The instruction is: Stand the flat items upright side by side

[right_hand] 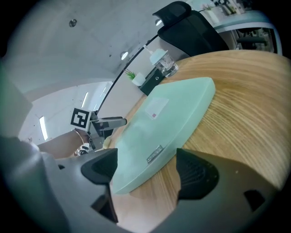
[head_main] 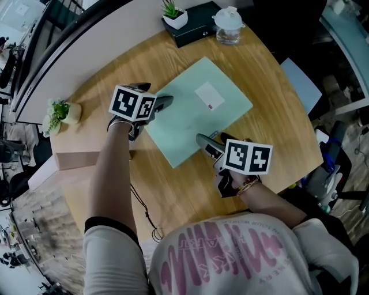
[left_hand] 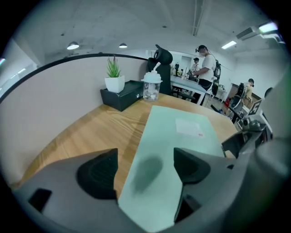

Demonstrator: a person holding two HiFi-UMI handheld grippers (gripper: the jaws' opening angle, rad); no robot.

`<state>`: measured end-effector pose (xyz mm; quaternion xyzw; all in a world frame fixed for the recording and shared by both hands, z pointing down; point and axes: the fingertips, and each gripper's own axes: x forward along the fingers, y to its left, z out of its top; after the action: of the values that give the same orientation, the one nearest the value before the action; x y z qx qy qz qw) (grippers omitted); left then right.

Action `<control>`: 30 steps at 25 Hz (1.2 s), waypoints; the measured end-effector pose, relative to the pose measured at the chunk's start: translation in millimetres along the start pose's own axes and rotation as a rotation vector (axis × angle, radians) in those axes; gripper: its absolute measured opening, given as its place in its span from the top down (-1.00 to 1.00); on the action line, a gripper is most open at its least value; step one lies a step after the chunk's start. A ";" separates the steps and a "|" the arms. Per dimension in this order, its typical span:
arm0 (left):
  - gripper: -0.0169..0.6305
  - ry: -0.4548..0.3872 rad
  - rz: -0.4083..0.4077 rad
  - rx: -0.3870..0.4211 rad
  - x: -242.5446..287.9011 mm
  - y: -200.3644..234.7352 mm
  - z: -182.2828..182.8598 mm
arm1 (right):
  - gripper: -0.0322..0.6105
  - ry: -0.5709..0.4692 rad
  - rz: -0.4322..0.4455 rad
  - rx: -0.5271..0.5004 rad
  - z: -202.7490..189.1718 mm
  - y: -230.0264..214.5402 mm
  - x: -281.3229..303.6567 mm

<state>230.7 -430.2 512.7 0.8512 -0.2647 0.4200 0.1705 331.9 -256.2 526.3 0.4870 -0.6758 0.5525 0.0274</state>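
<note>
Both agape: left gripper [left_hand: 145, 157], right gripper [right_hand: 146, 157]; folder [right_hand: 173, 109] edge label [right_hand: 154, 154], right gripper view only

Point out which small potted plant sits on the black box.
The plant in the white square pot, beside the glass jar; the other plant stands directly on the wooden table.

Bright ceiling light, fisheye edges, blurred near jaws

flat item [head_main: 193, 112]: pale green | table [head_main: 277, 129]: wood grain | box [head_main: 199, 24]: black
</note>
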 end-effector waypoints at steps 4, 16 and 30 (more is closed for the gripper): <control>-0.20 -0.014 -0.070 -0.041 21.1 2.7 9.5 | -0.34 0.013 -0.019 0.022 -3.1 0.2 7.8; -0.19 0.012 -0.145 -0.091 42.3 -2.0 3.8 | -0.34 -0.016 -0.114 0.019 -1.6 -10.2 16.3; -0.08 0.166 -0.215 -0.329 27.3 -35.7 -39.5 | -0.36 -0.056 -0.234 -0.091 6.5 -30.5 8.6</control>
<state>241.0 -389.7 555.4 0.7977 -0.2225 0.4191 0.3722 351.6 -264.1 550.7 0.5759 -0.6393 0.5007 0.0948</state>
